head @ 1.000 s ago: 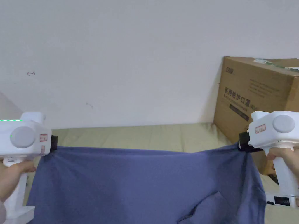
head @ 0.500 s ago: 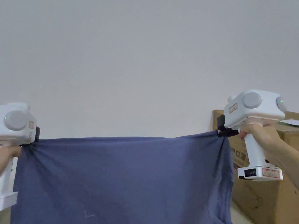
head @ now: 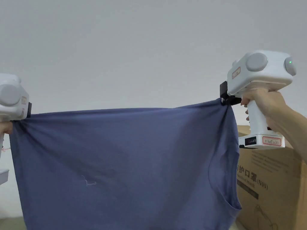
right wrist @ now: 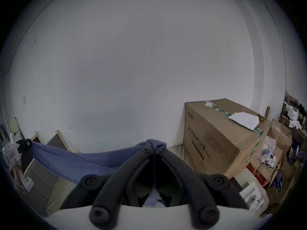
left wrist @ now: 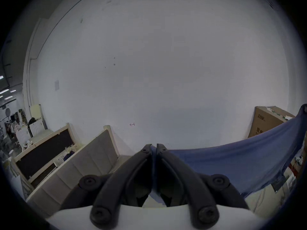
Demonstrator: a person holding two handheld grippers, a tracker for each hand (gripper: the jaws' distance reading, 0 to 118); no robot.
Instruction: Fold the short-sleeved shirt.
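A: What is seen in the head view?

B: The blue short-sleeved shirt (head: 120,161) is held up in the air in front of a pale wall (head: 135,45), stretched wide along its top edge. One top corner is pinched by the left gripper (head: 29,110) at the left edge of the picture, the other by the right gripper (head: 225,98), which is held somewhat higher. The right hand (head: 263,103) is wrapped round the white handle, forearm running down to the right. A cardboard box (head: 269,185) stands behind the shirt on the right.

A: And the left gripper view?

B: The jaws of the left gripper (left wrist: 154,148) are seen pressed together on a fold of blue cloth, and the shirt (left wrist: 240,164) is drawn away to the right, sagging a little.

A: The right gripper view?

B: The right gripper (right wrist: 153,146) is likewise clamped on bunched cloth, with the shirt (right wrist: 79,160) spanning to the far gripper at the left.

A: Which step is judged to be in hand?

B: Spreading is judged to be under way; no fold is made. Next, the shirt would need to be lowered and laid flat, both corners kept level and taut so that no creases are trapped.
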